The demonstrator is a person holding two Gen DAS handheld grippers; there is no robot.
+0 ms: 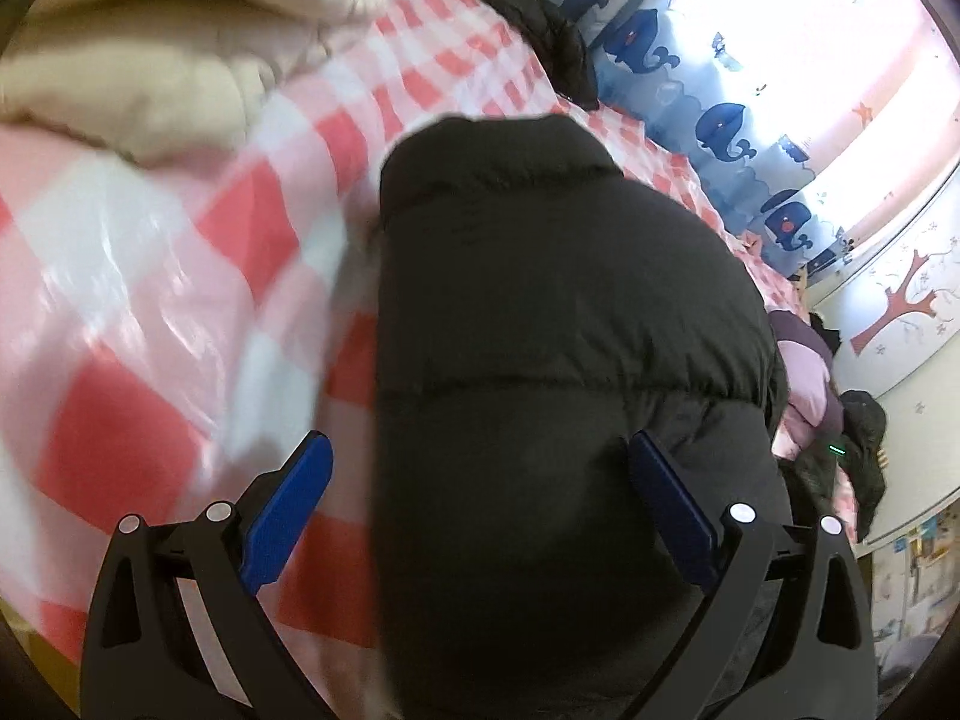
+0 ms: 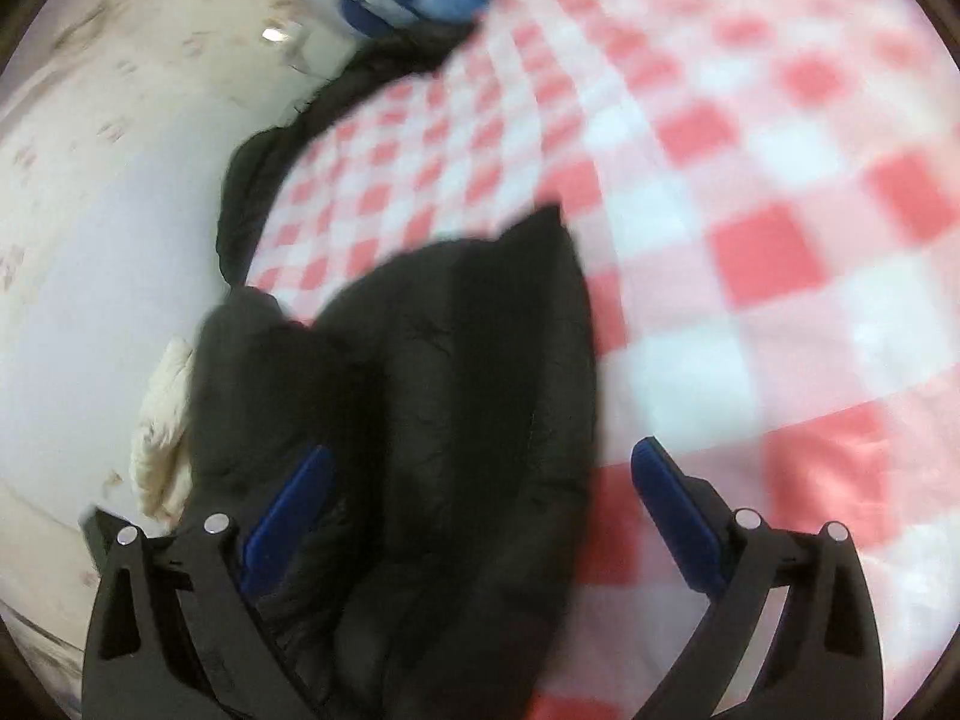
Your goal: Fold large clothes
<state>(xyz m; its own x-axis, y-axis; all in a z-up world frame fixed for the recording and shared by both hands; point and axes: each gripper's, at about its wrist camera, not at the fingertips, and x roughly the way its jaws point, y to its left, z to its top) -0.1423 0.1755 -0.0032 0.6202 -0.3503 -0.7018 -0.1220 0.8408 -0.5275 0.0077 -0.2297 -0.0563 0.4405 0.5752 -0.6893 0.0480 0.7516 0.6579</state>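
- Showing the left gripper [image 1: 480, 480], jaws spread wide, empty, over the black puffer jacket [image 1: 558, 330].
- Right gripper [image 2: 480, 486] likewise spread and empty; the jacket [image 2: 420, 390] lies under its left finger [image 2: 288, 516].
- Jacket rests bundled on the red-checked bed cover [image 1: 150, 300].
- Judged step: between folds; the next move needs a fresh grasp on a jacket edge.
- Beyond: cream garment [image 1: 150, 72], whale-print curtain [image 1: 720, 120].

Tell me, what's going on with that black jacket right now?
Left gripper open, right gripper open, nothing gripped. Black puffer jacket lying folded on checked bedspread. Cream jacket beside it, not in the way.
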